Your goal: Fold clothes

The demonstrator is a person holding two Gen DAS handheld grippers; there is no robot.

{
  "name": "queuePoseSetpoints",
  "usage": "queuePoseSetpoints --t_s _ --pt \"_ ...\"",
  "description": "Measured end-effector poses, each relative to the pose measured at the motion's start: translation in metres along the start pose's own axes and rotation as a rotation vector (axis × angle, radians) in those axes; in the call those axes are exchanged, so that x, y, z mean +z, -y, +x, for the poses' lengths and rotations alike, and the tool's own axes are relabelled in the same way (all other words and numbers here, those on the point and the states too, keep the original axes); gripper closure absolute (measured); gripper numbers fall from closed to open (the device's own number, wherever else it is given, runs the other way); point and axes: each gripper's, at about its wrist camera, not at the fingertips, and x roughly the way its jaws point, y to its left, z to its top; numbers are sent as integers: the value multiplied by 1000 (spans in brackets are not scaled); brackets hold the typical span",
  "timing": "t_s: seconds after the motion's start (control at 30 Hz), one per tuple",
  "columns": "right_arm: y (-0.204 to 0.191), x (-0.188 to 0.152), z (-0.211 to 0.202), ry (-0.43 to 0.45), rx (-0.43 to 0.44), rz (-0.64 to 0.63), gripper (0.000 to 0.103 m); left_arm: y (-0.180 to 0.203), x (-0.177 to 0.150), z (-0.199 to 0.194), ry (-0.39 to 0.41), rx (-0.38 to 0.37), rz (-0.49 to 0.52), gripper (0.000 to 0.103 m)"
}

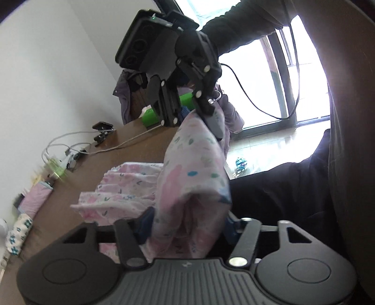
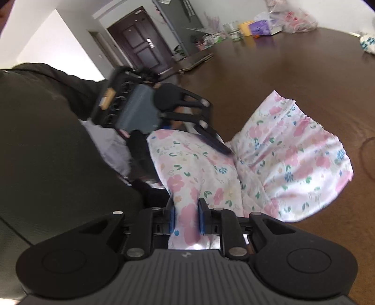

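Observation:
A white garment with pink flowers lies partly on the brown table, and its near end is lifted off the wood. My right gripper is shut on a fold of that lifted end, its blue pads pressing the cloth from both sides. In the left wrist view, my left gripper is shut on a bunched part of the same garment. The cloth stretches up from there to the other gripper. The rest of the garment sits crumpled on the table.
Grey cables, a black clip and a green box lie at the table's far side. A folded patterned cloth sits near the edge. A glass and bags stand at the far end. A dark sleeve fills the left.

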Motion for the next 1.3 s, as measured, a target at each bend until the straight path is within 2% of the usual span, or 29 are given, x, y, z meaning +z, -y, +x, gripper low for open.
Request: queuePoseSetpoints --t_s 0.03,0.07,0.1,0.13,0.17,0.2,0.23,0.3,0.4,0.47,0.53,0.57,0.6,0.63,0.7,0.8,0.83,0.87,0.97,1.03,1.1,1.17,1.2,1.23,1.3 --pt "-1 0 -1 8 16 12 85 -5 -4 -2 9 -23 -44 73" --pt "-1 -1 -2 18 30 25 83 -12 -7 -2 16 -56 -94 85" --pt "-1 -4 -6 43 19 52 75 -20 -10 -2 22 -88 -157 88" --pt "-2 -6 -10 71 3 73 56 -30 -13 -2 28 -118 -224 89" --pt "-6 -11 -15 103 -21 83 43 -39 -15 -2 37 -146 -291 90" --pt "-13 -18 -21 143 -59 73 19 -48 -18 -2 45 -172 -360 90" --pt "-21 -28 -24 185 -104 39 8 -57 -19 -3 51 -196 -414 91" --pt "-34 -49 -25 263 -199 -23 4 -71 -21 -2 66 -236 -483 91" --pt "-35 -69 -12 342 -281 -8 6 -92 -24 5 45 -294 -612 91" --pt "-38 -79 0 399 -335 -23 12 -102 -25 9 29 -324 -669 91" --pt "-34 -85 7 471 -370 2 33 -109 -24 10 20 -363 -722 91" --pt "-30 -87 9 514 -372 35 36 -112 -24 10 27 -381 -752 91" --pt "-24 -90 11 554 -349 88 44 -116 -26 11 46 -407 -799 91" --pt "-18 -92 11 593 -324 143 56 -121 -28 13 60 -433 -855 91" --pt "3 -95 9 631 -215 290 72 -130 -36 17 60 -448 -958 91" --pt "36 -92 7 626 -33 547 80 -141 -46 18 54 -397 -1059 82" --pt "43 -90 8 614 3 609 80 -143 -49 16 63 -363 -1084 76" --pt "48 -87 8 605 16 652 80 -146 -51 12 80 -329 -1107 68" --pt "56 -83 13 608 75 756 80 -151 -55 2 148 -218 -1161 52" --pt "62 -84 17 607 91 860 80 -149 -54 2 106 -108 -1175 50" --pt "64 -84 17 606 25 917 80 -146 -55 6 71 -50 -1181 48" --pt "61 -85 15 641 -10 958 71 -145 -55 5 57 4 -1187 44" --pt "55 -83 12 655 -22 943 57 -146 -54 4 62 29 -1185 42" --pt "44 -76 9 656 -113 873 43 -146 -53 0 66 63 -1180 37" --pt "19 -64 3 656 -295 730 32 -145 -53 -2 101 143 -1162 25"
